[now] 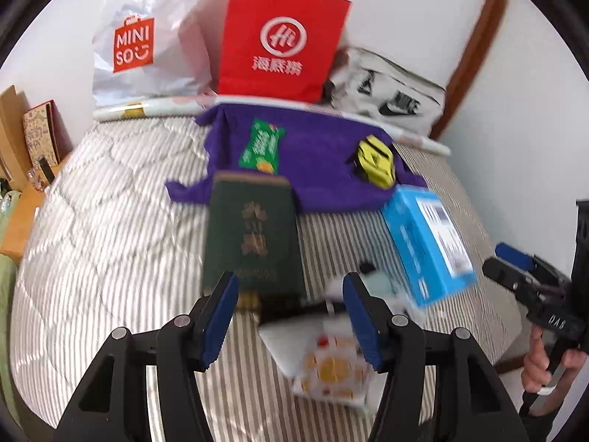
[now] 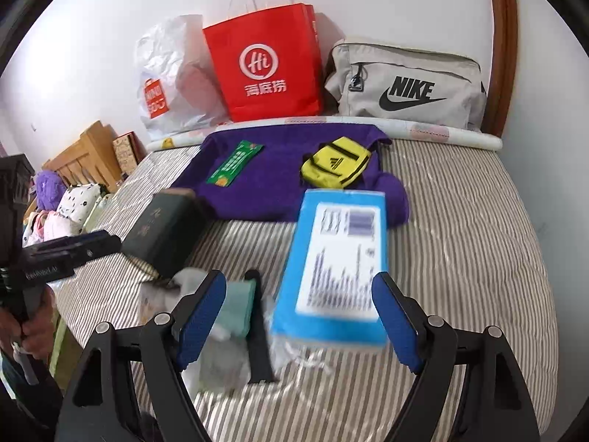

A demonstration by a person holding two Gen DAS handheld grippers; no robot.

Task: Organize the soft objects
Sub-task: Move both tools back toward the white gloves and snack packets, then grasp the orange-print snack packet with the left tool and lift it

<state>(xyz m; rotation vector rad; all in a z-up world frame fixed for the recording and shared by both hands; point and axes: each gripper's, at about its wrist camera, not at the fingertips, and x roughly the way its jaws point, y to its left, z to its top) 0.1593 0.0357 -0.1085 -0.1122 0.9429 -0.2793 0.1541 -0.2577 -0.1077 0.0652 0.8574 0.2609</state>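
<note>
1. The left gripper (image 1: 291, 316) hovers low over the striped grey-and-white quilted bed (image 1: 110, 221), its blue-padded fingers (image 1: 221, 316) spread wide and holding nothing.
2. Under and between those fingers lies a white soft pouch printed with orange and red shapes (image 1: 327, 361), blurred; just beyond it sits a pale mint-green soft item (image 1: 379, 280) with something black beside it.
3. The right gripper (image 2: 300, 316) also has its fingers wide apart and empty, at 3 o'clock of the left one and well apart from it.
4. Ahead of the right gripper, at 12 o'clock, lies a bright blue cardboard box with a white printed label (image 2: 338, 258), resting flat on the bed.
5. At its 10 o'clock lies a dark green hardback book with gold lettering (image 2: 165, 228).
6. Farther on, a purple knitted cloth (image 2: 272, 180) is spread flat; a green snack packet (image 2: 235, 164) lies on its left part and a small yellow pouch with black trim (image 2: 337, 162) on its right.
7. Against the wall at the far edge stand a white crinkled Miniso plastic bag (image 2: 165, 73), a red paper carrier bag with white handles (image 2: 265, 62) and a grey Nike fabric bag (image 2: 405, 81), left to right.
</note>
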